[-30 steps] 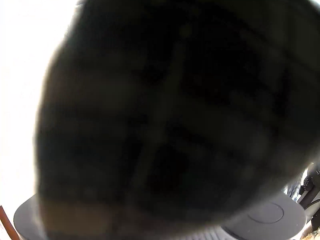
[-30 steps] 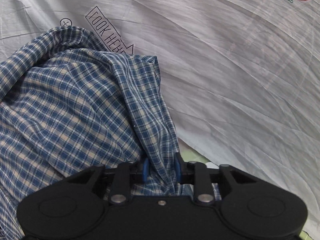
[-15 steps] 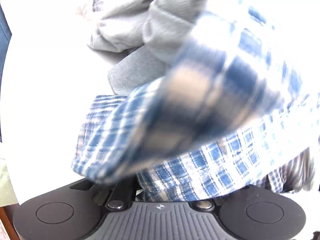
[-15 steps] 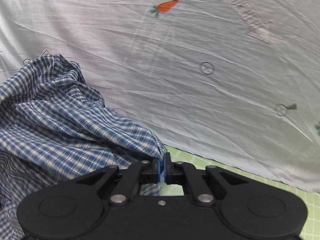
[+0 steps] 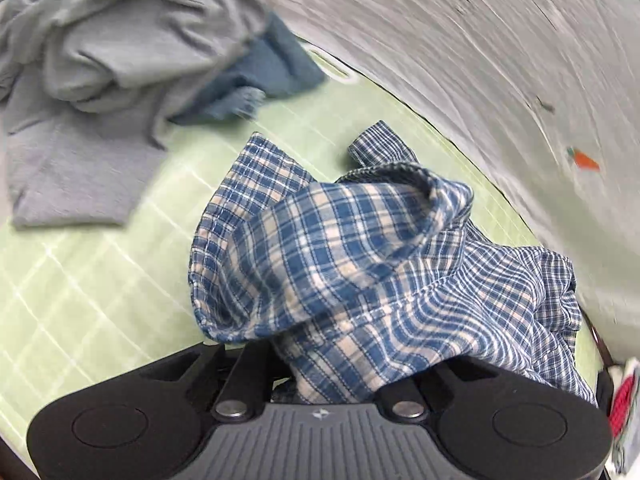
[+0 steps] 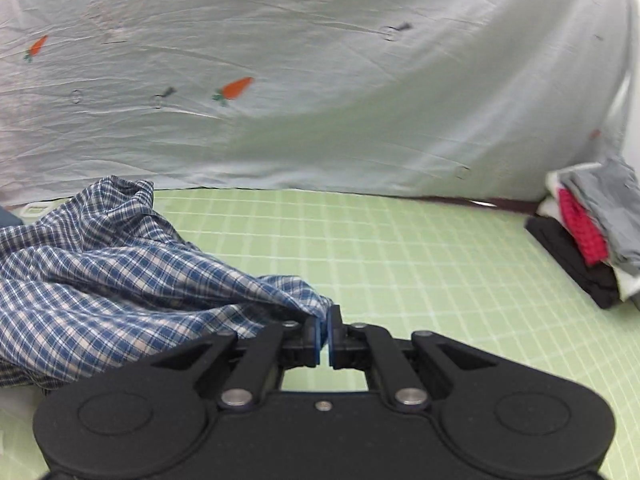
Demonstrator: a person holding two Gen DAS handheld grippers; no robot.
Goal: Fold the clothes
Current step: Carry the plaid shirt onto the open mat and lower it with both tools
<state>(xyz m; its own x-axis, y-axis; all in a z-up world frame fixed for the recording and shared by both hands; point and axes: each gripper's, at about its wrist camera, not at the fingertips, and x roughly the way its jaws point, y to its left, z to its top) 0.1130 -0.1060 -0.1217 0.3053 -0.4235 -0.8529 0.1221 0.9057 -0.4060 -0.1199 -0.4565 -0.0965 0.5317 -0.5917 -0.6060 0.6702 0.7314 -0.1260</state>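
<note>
At the far left of the desk a heap of grey clothes lies crumpled on the green gridded mat, waiting its turn and well apart from the work. Next to it, the blue checked shirt sits bunched near the middle of the mat, one part gathered up into the left tool, whose jaws are hidden under the cloth but read as clamped on it. The right tool is pinched narrow on another edge of the shirt, the fabric running off to its left. To do this step well, both tools should draw apart until the cloth goes taut, then lower it flat on open mat, short of the folded stack at the far right by the white sheet.
</note>
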